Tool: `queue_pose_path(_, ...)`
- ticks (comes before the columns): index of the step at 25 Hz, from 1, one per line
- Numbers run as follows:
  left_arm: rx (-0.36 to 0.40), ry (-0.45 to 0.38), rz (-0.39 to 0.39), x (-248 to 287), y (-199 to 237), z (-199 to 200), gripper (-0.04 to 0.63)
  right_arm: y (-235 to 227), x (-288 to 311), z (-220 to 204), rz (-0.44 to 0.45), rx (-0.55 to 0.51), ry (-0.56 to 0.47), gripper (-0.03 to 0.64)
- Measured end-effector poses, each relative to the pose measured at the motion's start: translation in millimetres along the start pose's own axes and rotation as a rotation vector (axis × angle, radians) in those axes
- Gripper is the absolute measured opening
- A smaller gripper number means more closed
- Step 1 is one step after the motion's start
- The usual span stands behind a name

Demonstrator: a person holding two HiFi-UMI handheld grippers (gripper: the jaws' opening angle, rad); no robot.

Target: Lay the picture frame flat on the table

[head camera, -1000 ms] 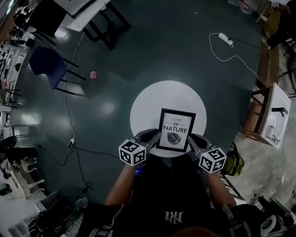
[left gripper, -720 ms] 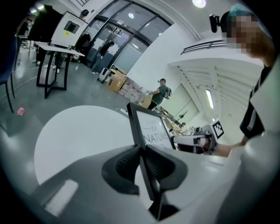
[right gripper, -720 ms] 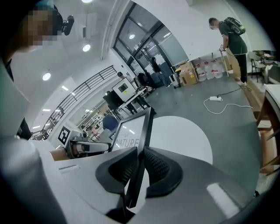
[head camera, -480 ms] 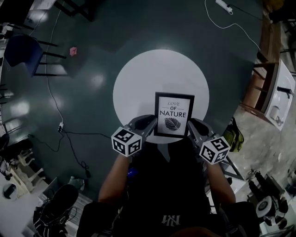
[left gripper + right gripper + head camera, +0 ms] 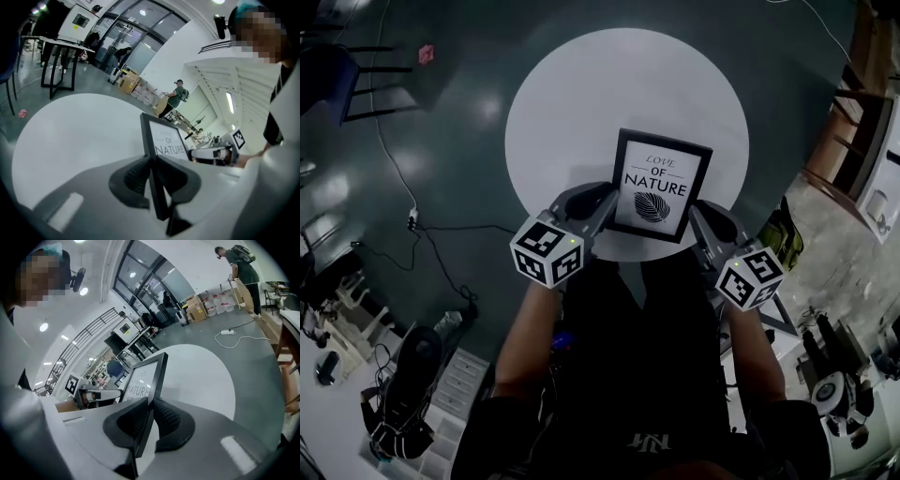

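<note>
Both claws are clamped on the picture frame (image 5: 661,186). The left gripper (image 5: 152,174) pinches its left edge and the right gripper (image 5: 147,417) its right edge, both low down near the bottom corners.

The frame is over the near half of the round white table (image 5: 581,94), print facing up at the head camera.

Change over the last second:
- The table now fills far more of the head view.
- The frame is twisted a little more clockwise.
- It is still over the same near part of the top.
- The grip on both edges is unchanged.

I read this as closing in on the surface, with no release yet. I cannot tell whether the frame's bottom edge touches the tabletop.

Remaining, in my judgement: lay it back flat, then open both claws.
</note>
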State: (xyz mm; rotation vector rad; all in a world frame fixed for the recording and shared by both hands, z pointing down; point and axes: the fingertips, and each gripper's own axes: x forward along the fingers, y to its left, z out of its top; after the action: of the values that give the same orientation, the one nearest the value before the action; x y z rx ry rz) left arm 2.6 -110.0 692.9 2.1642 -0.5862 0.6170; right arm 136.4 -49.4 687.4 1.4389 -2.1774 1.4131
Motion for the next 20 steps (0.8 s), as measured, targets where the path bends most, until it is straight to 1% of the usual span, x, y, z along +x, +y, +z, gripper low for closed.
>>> queue_pose_path(16, 0.004, 0.010, 0.009, 8, 6, -14, 0.043, -14, 12, -17, 0.000, 0.020, 0.000, 0.027)
queue_pose_path(20, 0.010, 0.013, 0.007, 9, 7, -16, 0.044, -16, 14, -21, -0.013, 0.010, 0.009, 0.028)
